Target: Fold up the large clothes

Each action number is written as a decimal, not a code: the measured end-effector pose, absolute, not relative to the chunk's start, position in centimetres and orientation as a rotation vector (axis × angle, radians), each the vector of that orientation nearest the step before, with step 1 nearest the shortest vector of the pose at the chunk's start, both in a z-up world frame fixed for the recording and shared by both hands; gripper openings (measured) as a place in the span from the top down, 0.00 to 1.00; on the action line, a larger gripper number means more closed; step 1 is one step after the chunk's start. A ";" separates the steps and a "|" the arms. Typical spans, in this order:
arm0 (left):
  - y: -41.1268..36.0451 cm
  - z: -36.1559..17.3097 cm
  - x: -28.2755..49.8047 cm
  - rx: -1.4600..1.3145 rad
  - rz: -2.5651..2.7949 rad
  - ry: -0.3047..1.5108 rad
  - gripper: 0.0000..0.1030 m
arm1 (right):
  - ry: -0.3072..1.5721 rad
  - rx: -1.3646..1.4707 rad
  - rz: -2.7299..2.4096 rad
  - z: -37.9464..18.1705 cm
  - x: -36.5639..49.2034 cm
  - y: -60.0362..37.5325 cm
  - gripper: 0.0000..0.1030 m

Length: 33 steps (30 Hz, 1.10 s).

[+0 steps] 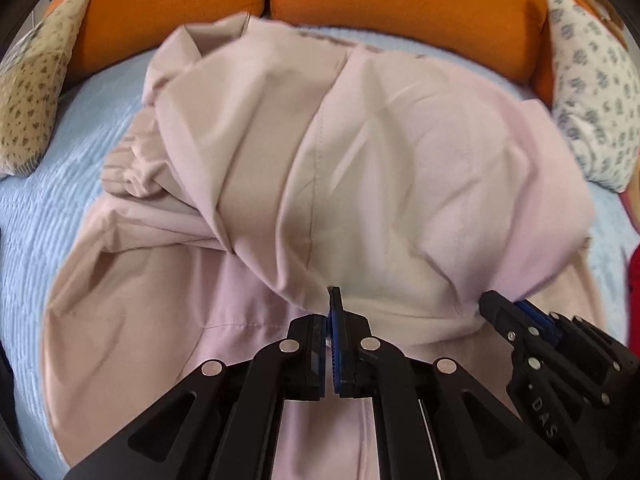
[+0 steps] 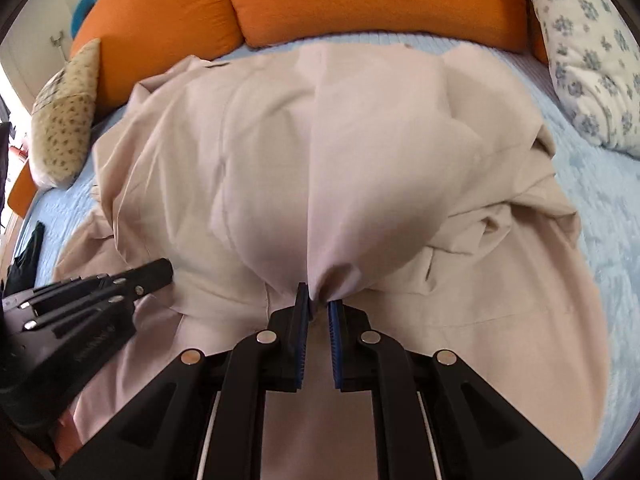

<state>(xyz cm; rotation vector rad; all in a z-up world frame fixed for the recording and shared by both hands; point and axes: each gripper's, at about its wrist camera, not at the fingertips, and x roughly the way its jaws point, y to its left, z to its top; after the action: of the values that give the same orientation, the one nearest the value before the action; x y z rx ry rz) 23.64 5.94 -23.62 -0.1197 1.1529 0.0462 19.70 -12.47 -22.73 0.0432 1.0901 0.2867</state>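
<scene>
Both my tools, left (image 1: 333, 312) and right (image 2: 319, 307), pinch the garment's (image 1: 360, 152) near edge, lifted over the bed (image 1: 36, 216). I'm mid-fold; next I should carry it toward the pillows (image 1: 400, 8) and lay it flat.

A light blue quilted bedspread (image 2: 624, 216) covers the bed; two orange cushions (image 1: 400, 4) stand along its far edge, flanked by a tan speckled pillow (image 1: 32, 80) and a white blue-flowered pillow (image 2: 592, 52); daylight brightens the wall at left
</scene>
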 end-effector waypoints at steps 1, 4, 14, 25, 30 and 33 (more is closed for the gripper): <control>5.9 -24.2 23.8 -0.117 0.049 1.162 0.93 | 1.096 0.034 0.283 -23.0 19.7 -12.2 0.90; 4.8 -24.7 23.8 -0.014 0.066 1.152 0.90 | 1.079 -0.020 0.277 -23.7 19.8 -11.6 0.88; 9.2 -14.7 18.1 -0.137 0.128 0.987 0.29 | 0.942 -0.031 0.241 -15.9 15.3 -18.3 0.28; 6.5 -21.7 27.9 -0.047 0.097 1.039 0.35 | 0.928 -0.067 0.237 -17.3 24.8 -14.7 0.69; 5.7 -24.3 28.5 0.024 0.115 1.061 0.32 | 0.996 -0.103 0.222 -21.1 25.3 -13.2 0.70; 5.9 -24.7 28.7 -0.001 0.102 1.064 0.32 | 1.007 -0.112 0.214 -22.0 25.7 -12.7 0.70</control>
<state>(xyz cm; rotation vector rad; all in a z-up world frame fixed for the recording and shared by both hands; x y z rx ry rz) 28.73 5.90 -24.74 -0.0014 1.0642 0.1018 25.74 -12.74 -21.99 -0.1121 1.0067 0.2142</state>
